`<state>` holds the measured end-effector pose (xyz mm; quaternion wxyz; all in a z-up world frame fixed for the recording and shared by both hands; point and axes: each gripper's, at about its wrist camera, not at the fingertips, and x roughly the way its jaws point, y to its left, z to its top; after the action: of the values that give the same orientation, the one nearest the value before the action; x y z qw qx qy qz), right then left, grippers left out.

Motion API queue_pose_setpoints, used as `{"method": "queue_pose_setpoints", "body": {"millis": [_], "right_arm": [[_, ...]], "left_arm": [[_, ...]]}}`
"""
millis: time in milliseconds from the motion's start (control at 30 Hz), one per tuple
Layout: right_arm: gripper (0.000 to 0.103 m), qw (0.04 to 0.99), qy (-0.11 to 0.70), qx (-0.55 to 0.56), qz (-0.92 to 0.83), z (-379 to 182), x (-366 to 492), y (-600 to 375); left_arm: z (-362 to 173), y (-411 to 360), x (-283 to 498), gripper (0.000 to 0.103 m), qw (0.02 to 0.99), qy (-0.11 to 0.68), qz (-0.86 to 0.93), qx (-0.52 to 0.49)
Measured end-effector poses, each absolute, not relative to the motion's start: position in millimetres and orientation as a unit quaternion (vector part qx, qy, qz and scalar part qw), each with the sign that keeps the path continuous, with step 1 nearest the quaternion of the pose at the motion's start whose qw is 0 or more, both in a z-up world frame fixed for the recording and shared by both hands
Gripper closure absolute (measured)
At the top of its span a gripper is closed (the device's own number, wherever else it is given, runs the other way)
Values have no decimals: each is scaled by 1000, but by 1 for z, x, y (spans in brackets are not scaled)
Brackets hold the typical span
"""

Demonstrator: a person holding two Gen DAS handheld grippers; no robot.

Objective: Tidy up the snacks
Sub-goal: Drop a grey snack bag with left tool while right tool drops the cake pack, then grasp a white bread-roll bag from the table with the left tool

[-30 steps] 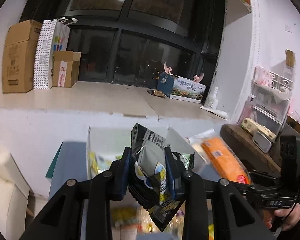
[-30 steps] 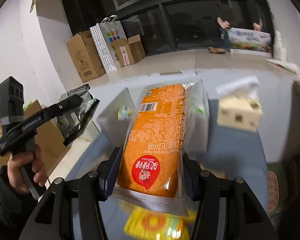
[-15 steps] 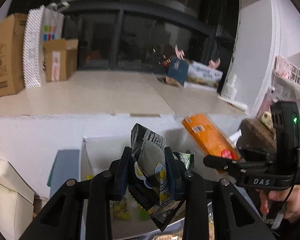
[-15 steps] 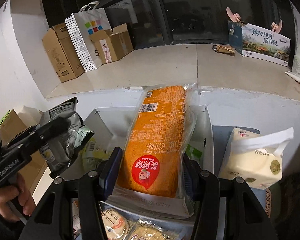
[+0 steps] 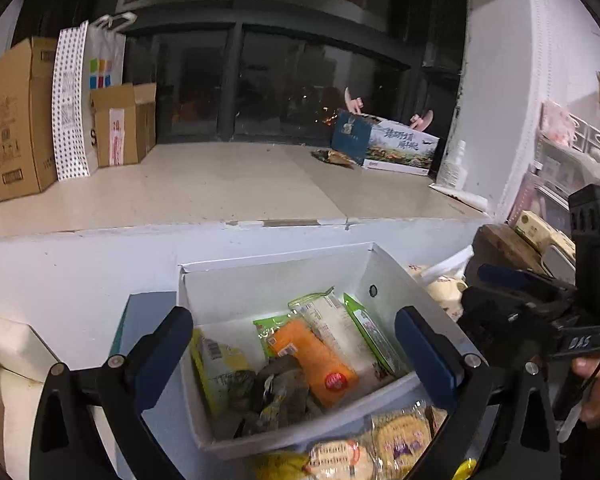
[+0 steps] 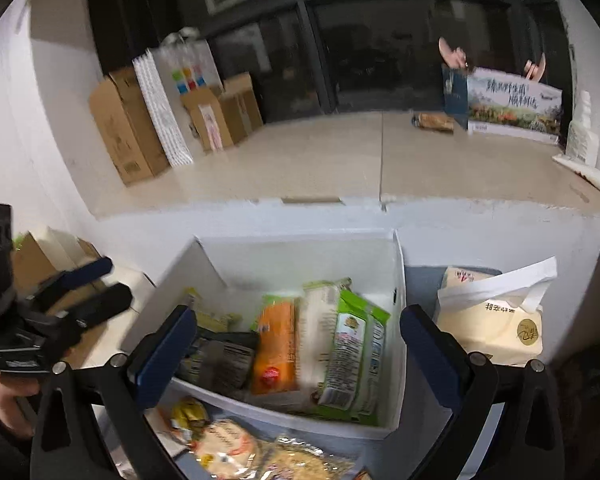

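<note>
A: Left wrist view first: what were the tongs doing?

B: The left gripper (image 5: 296,354) had its blue-padded jaws spread wide apart, holding nothing, poised over the white box (image 5: 268,276). The right gripper (image 6: 300,354) was the same in its own view: jaws wide, nothing between them, above the same white box (image 6: 300,252).

A: And the snacks?

B: They lay inside the box. The orange cake pack (image 5: 314,356) lay flat near the middle, red round label toward the camera. The dark crumpled snack bag (image 5: 276,392) lay at the box's near side, touching the orange pack's left edge. A yellow packet (image 5: 216,364) stood against the left wall, and a white-and-green packet (image 5: 340,326) lay just right of the orange one. From the right wrist, the orange cake pack (image 6: 276,350) sat between the dark crumpled snack bag (image 6: 224,356) and the green-edged packets (image 6: 348,354).

A: Anything outside the box?

B: Clear-wrapped round cakes (image 5: 380,444) lay in front of the box's near wall, still out on the surface; they also showed in the right view (image 6: 252,452), blurred. A cream tissue pack (image 6: 496,320) sat just right of the box. The right gripper appeared at the right edge of the left view (image 5: 496,280), and the left gripper at the left edge of the right view (image 6: 96,292). Farther back, cardboard boxes (image 5: 20,120) and a dotted paper bag (image 5: 70,104) stood on a pale ledge (image 5: 204,188) before dark windows.
</note>
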<state>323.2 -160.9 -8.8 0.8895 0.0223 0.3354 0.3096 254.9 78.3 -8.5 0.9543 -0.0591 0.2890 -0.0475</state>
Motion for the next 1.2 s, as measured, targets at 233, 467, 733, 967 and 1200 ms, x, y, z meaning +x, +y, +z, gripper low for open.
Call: {"method": "queue_pose_setpoints", "body": {"millis": [233, 467, 733, 967, 1200], "right_arm": [[0, 895, 281, 41, 344, 9, 232, -188], [0, 890, 272, 44, 364, -8, 141, -215], [0, 889, 277, 92, 353, -34, 79, -255], [0, 899, 269, 78, 336, -33, 73, -264], [0, 903, 270, 50, 332, -35, 70, -256]], "left_arm": [[-10, 74, 173, 0, 954, 287, -58, -61], [-40, 66, 84, 0, 953, 292, -40, -74], [-93, 72, 47, 0, 929, 355, -35, -103], [-118, 72, 72, 0, 916, 389, -31, -92], [-155, 70, 107, 0, 896, 435, -23, -89]]}}
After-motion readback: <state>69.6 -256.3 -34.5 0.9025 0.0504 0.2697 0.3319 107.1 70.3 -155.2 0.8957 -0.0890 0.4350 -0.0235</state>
